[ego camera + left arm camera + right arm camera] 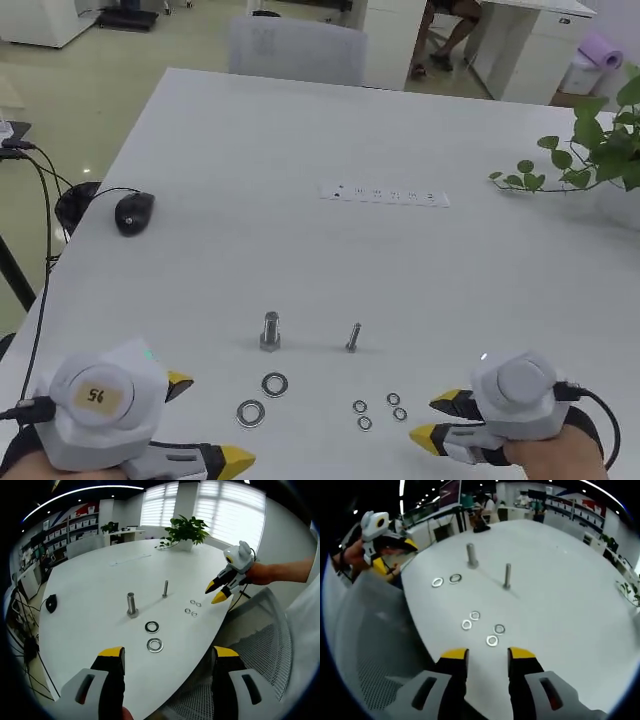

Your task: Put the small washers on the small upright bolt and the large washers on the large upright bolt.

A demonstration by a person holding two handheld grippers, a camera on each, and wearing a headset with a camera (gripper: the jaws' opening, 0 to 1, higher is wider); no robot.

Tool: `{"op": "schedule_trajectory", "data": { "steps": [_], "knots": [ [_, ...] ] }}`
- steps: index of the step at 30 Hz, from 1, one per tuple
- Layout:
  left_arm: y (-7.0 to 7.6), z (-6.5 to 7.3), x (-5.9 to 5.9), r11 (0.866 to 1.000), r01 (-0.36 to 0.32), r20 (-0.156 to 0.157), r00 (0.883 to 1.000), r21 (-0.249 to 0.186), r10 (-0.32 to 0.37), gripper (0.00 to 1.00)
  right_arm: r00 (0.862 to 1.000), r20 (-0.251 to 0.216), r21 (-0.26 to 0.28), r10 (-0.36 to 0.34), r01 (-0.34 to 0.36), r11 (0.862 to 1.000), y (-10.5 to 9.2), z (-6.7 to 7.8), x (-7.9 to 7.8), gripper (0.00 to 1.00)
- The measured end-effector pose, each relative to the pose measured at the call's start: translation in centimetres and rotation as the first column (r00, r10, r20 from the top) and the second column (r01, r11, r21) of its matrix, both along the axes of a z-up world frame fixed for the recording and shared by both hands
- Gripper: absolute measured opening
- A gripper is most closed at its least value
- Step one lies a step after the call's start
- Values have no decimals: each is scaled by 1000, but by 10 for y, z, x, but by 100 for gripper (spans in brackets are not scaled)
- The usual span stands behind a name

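The large upright bolt [270, 331] and the small upright bolt [354, 337] stand side by side on the white table [300, 240]. Two large washers [275, 384] [251, 412] lie flat in front of the large bolt. Several small washers [365, 423] are clustered in front of the small bolt. My left gripper [208, 420] hovers open and empty at the near left, facing the large washers [155, 645]. My right gripper [430, 420] is open and empty at the near right, just short of the small washers [492, 640]. Both bolts [471, 555] [507, 576] stand bare.
A black mouse [134, 212] with its cable lies at the table's left edge. A white power strip [385, 194] sits mid-table beyond the bolts. A potted plant [590, 150] is at the far right, and a grey chair [295, 50] stands behind the table.
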State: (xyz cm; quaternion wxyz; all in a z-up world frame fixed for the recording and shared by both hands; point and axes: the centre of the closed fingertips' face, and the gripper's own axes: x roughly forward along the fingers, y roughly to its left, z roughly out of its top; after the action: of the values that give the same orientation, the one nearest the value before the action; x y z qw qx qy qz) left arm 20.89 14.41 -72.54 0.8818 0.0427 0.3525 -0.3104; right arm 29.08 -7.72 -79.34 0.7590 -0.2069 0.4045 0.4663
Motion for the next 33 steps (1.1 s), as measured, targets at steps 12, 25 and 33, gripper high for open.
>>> {"op": "schedule_trajectory", "data": {
  "steps": [12,25,33],
  "knots": [
    [7,4,-1,1000,-13,6,1000,7,13,70,994,-41,-75,97,-100,992,10,-25,3,25],
    [6,4,-2,1000,-17,6,1000,9,17,69,957,-23,-179,290,-290,940,14,-30,7,19],
    [4,1,-5,1000,-12,0,1000,11,12,69,925,-26,-204,380,-377,904,17,-30,9,15]
  ]
}}
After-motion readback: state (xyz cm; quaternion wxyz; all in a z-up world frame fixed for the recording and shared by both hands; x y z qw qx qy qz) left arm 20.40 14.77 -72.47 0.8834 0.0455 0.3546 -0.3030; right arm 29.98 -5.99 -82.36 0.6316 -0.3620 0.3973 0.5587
